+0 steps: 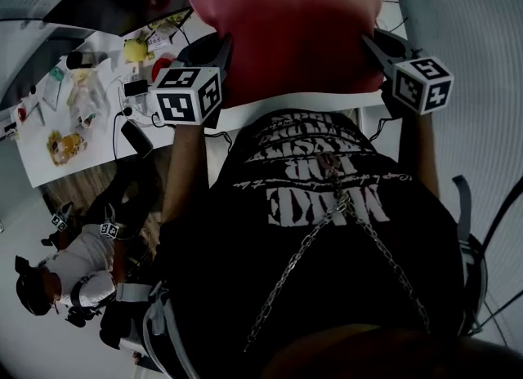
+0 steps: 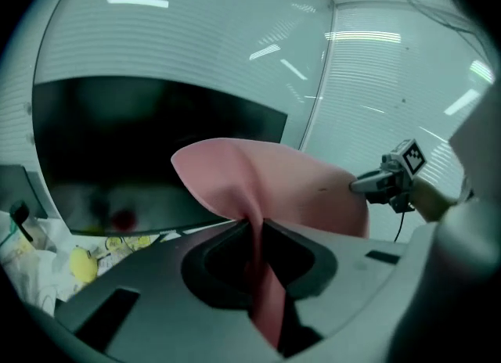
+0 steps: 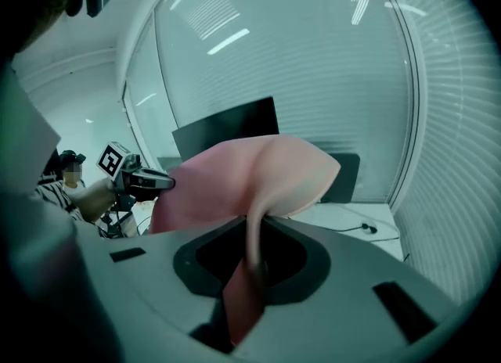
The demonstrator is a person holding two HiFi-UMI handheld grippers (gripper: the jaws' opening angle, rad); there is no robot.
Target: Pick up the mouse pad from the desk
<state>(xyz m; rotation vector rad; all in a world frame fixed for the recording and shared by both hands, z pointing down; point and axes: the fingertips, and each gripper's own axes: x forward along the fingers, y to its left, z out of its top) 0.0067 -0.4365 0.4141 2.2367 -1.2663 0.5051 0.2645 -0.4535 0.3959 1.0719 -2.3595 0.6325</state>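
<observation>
The pink mouse pad [image 1: 286,26] hangs in the air above the white desk [image 1: 41,165], stretched between both grippers. My left gripper [image 1: 221,46] is shut on the pad's left edge, and my right gripper [image 1: 372,42] is shut on its right edge. In the left gripper view the pad [image 2: 297,189] folds into a pinch between the jaws [image 2: 252,227], and the right gripper [image 2: 383,183] shows at the pad's far side. In the right gripper view the pad [image 3: 258,170] curls down into the jaws [image 3: 254,232], with the left gripper [image 3: 141,181] beyond it.
The desk's left part carries clutter: a yellow object [image 1: 135,49], packets, cables and a black device [image 1: 136,138]. A dark monitor [image 2: 156,142] stands behind the pad. Another person [image 1: 73,271] sits low at the left. Glass walls with blinds surround the room.
</observation>
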